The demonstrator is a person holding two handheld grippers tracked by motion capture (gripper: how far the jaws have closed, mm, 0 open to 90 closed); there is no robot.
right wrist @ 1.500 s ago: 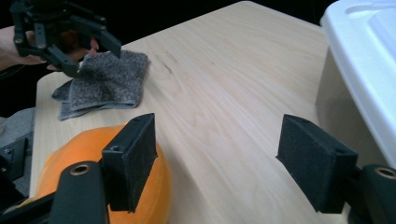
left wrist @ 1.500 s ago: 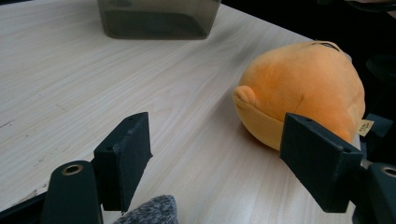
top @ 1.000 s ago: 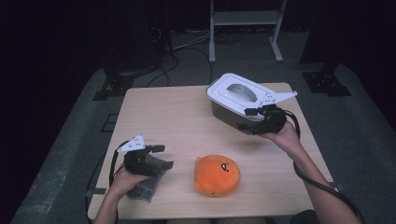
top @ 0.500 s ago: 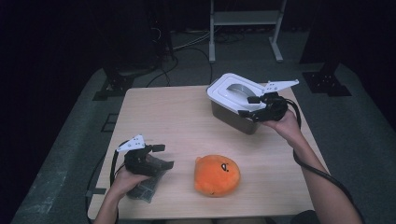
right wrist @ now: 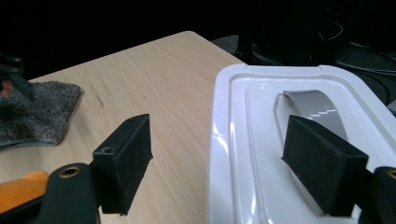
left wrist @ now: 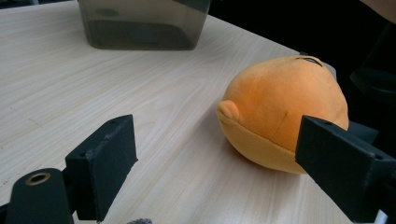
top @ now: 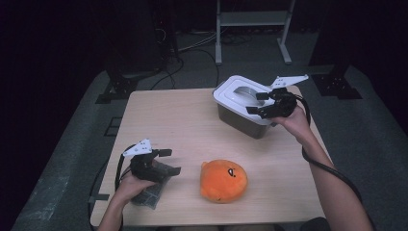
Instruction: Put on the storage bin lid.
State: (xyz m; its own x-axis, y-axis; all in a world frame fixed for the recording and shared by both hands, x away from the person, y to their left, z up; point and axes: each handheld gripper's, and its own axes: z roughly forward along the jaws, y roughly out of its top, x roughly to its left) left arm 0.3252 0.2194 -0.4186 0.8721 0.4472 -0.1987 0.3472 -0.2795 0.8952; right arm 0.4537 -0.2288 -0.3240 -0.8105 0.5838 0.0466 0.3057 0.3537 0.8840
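Note:
A grey bin with a white lid stands at the table's far right. The lid has a grey handle in its recess. My right gripper hovers open over the lid's near edge, one jaw over the handle, the other off the lid's side. An orange plush toy lies at the table's front centre. My left gripper is open just left of the toy, jaws pointing at it, nothing between them.
A dark grey cloth lies under the left hand at the table's front left corner. The wooden table has dark floor around it, with stands and cables behind.
My right gripper has risen from beside the bin's front corner up over the lid. The left gripper and the toy have stayed put.

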